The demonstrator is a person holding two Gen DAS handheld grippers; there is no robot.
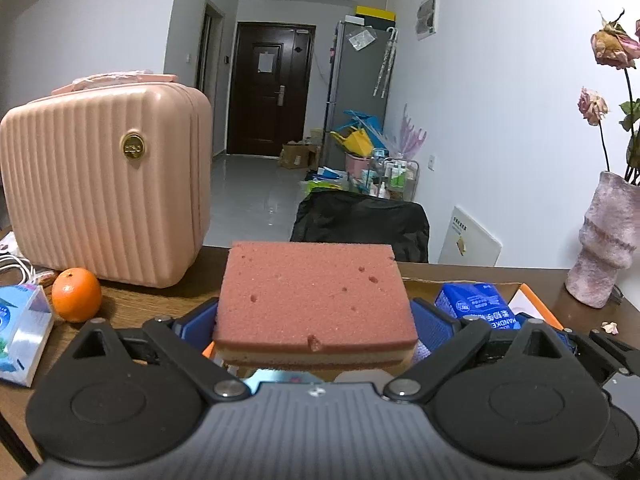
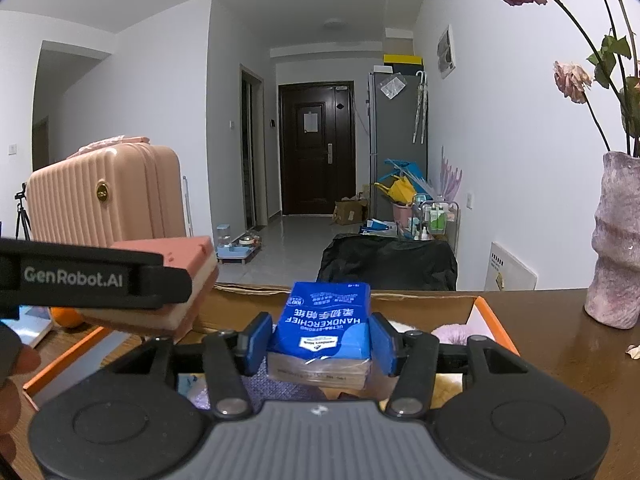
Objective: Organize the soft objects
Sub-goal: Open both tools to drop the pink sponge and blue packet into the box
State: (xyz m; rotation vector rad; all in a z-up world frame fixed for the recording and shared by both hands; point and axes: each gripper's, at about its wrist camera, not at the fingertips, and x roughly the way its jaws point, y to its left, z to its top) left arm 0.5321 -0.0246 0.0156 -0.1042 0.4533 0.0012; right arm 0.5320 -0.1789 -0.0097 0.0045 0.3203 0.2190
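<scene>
A pink sponge (image 1: 312, 292) with a cream layer sits between the blue pads of my left gripper (image 1: 314, 314), which is shut on its sides. In the right wrist view the same sponge (image 2: 192, 254) hangs in the air beside a black left finger (image 2: 92, 276), over the left side of an open cardboard box (image 2: 236, 304) with orange flaps. My right gripper (image 2: 320, 342) is shut on a blue handkerchief tissue pack (image 2: 324, 318), held above the box. That pack (image 1: 476, 306) shows to the right in the left wrist view. Soft purple items (image 2: 452, 334) lie inside the box.
On the brown table (image 2: 560, 320), a pink ribbed suitcase (image 1: 104, 184) stands at the back left, with an orange (image 1: 76, 294) and a light blue tissue pack (image 1: 20, 336) in front of it. A mauve vase (image 1: 604, 240) with dried roses stands at the right. A person's hand (image 2: 12, 380) shows at the left.
</scene>
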